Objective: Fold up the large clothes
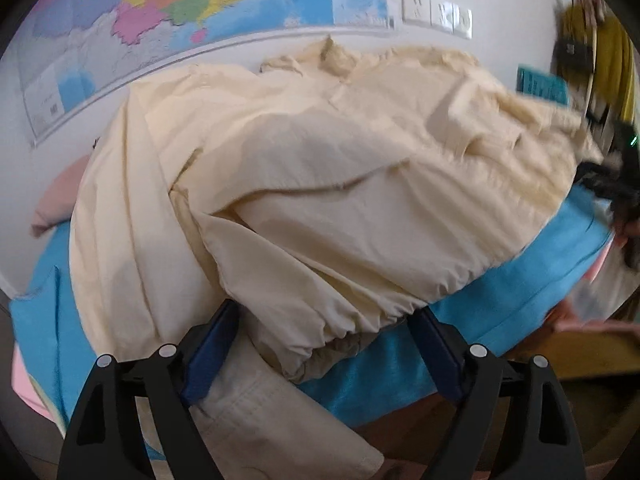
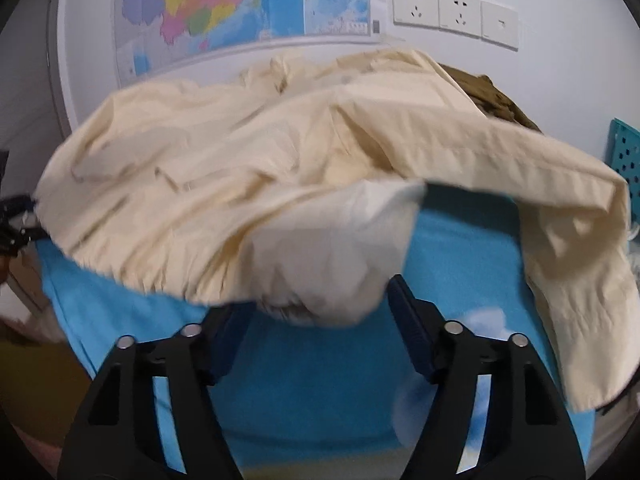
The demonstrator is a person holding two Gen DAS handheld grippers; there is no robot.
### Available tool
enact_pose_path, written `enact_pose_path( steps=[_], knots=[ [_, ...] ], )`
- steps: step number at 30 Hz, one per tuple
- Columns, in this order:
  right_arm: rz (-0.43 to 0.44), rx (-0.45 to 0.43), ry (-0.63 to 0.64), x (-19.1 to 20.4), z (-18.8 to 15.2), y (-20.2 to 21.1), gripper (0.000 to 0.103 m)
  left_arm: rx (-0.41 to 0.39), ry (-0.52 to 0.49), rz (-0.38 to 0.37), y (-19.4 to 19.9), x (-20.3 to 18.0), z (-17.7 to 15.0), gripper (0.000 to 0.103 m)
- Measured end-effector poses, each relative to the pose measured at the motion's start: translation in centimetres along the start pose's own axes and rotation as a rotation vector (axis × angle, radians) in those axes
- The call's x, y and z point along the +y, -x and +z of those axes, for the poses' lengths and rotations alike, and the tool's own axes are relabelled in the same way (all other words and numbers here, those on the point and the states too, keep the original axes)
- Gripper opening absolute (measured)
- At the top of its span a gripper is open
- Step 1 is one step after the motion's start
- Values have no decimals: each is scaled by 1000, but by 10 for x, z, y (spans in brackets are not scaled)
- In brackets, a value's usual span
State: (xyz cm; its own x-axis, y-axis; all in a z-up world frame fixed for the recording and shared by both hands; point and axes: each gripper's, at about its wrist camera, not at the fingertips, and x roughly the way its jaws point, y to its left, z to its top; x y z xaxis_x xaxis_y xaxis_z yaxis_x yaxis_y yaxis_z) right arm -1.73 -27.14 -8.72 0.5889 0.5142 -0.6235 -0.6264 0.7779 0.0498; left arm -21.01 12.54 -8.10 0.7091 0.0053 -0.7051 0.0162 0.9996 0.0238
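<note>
Lying crumpled across a blue sheet (image 1: 516, 280), a cream jacket (image 1: 320, 184) with a gathered elastic hem. At far left, half hidden behind the jacket, a pink cushion (image 1: 56, 200). Above, a colourful wall map (image 1: 160, 4), cut off at the top. Left gripper (image 1: 324, 344) wide open, hem bunched between the blue pads (image 1: 210, 350) but not clearly pinched. To the right, blurred wall sockets (image 1: 438, 14) and a teal perforated crate (image 1: 540, 84), partly covered by cloth. Right gripper (image 2: 320, 320) open, a pale fold of the jacket (image 2: 256, 168) hanging between its fingers; contact hard to judge through the blur. Behind the jacket's right shoulder, an olive-brown garment (image 2: 492, 96), mostly hidden.
</note>
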Motion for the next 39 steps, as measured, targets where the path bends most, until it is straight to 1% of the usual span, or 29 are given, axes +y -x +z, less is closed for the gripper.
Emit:
enact_pose_path(
  steps=[2,3,4,5,6,7,8,9,11,12,15,17,19,20,21,22,23,24,26,27,29,30,31,32,33,35,36,37,39],
  knots=[
    [35,-27,-30,-2,10,-3,50,-32,41,-42,8,8,1,83],
    [44,-28,-42,-3,13,-4,40,-41,75,-54,8,16,3,83],
    [55,-32,-66,-6,17,-7,22,-39,89,-50,6,17,4,82],
    [66,-31,-105,-11,22,-10,10,-31,107,-41,1,20,7,73],
    [68,-21,-129,-13,24,-11,10,-7,132,-30,-7,24,9,48],
    [86,-12,-158,-16,27,-11,9,18,152,-20,-13,27,11,36],
    [104,-22,-169,-16,29,-7,9,37,177,-25,-19,30,14,28],
    [141,-45,-187,-16,30,4,8,27,207,-37,-17,33,17,18],
    [209,-82,-234,-19,34,27,8,-18,210,-44,0,31,25,16],
    [246,-122,-240,-19,37,50,8,-39,210,-55,9,31,28,16],
    [302,-198,-230,-16,40,99,8,-113,198,-127,47,33,35,15],
    [302,-187,-209,-18,38,113,8,-125,135,-121,61,28,34,16],
    [254,-103,-176,-17,28,109,12,-82,90,-119,57,22,31,20],
    [229,-8,-161,-17,20,95,13,-43,57,-119,51,17,28,27],
    [187,61,-152,-18,14,85,24,7,11,-110,41,12,24,43],
    [142,124,-144,-19,10,76,46,41,-23,-71,33,8,23,53],
    [117,226,-123,-20,3,63,52,54,-49,-42,30,5,22,56],
    [107,269,-97,-19,0,59,52,32,-78,-57,33,4,23,56],
    [76,309,-18,-15,2,66,53,-22,-71,-77,44,12,28,58],
    [88,308,18,-14,8,75,54,-57,-54,-90,52,18,35,61],
    [103,249,80,-13,25,103,61,-115,-48,-112,60,28,48,63],
    [128,217,99,-12,34,113,68,-128,-57,-130,62,30,53,63],
    [161,177,115,-12,43,123,73,-135,-71,-157,63,31,55,63],
    [187,107,118,-14,58,134,77,-138,-101,-184,63,27,56,64],
    [200,70,100,-17,69,135,81,-126,-149,-170,59,22,56,74],
    [207,32,71,-19,94,121,80,-64,-235,-50,44,7,60,84],
    [178,17,76,-15,109,104,80,-41,-273,-18,38,2,59,84],
    [152,16,85,-10,122,85,78,-42,-280,-18,38,1,59,84],
    [127,8,114,0,144,49,72,-63,-248,-39,43,8,60,83]
  ],
)
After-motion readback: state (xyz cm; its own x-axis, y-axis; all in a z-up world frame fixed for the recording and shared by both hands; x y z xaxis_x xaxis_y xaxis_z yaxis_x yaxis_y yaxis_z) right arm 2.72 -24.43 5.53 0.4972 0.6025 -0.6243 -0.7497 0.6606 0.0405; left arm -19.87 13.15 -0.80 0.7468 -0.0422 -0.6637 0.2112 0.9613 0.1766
